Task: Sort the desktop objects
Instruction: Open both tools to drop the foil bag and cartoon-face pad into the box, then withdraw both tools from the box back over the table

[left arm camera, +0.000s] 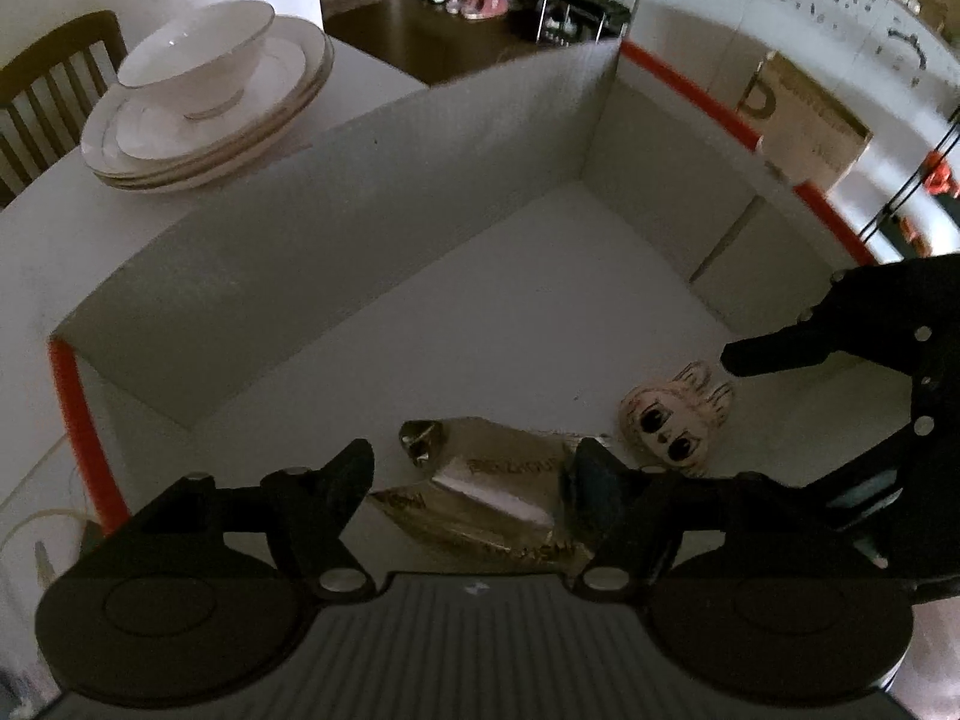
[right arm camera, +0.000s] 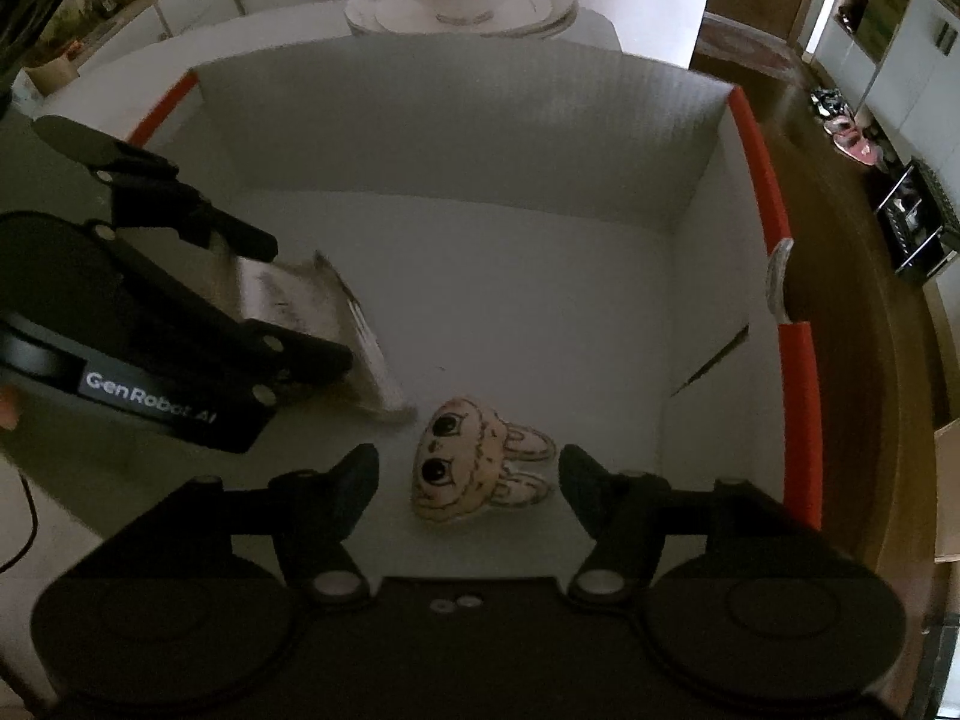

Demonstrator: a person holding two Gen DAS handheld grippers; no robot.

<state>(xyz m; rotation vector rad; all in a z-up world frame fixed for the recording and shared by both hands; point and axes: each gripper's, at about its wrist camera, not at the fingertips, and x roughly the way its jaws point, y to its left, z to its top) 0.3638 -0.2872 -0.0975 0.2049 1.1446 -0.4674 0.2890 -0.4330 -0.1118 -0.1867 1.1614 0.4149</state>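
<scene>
left tongs [left arm camera: 468, 468]: spread apart over foil packet [left arm camera: 480, 498] | right tongs [right arm camera: 468, 474]: spread apart above bunny-face toy [right arm camera: 462, 462] | both items lain inside white box [right arm camera: 456, 120] on tabletop [left arm camera: 36, 240]

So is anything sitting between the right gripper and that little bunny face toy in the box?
Nothing visible. The bunny face toy lies on the box floor just ahead of the open right gripper; the foil packet lies off to its left.
</scene>
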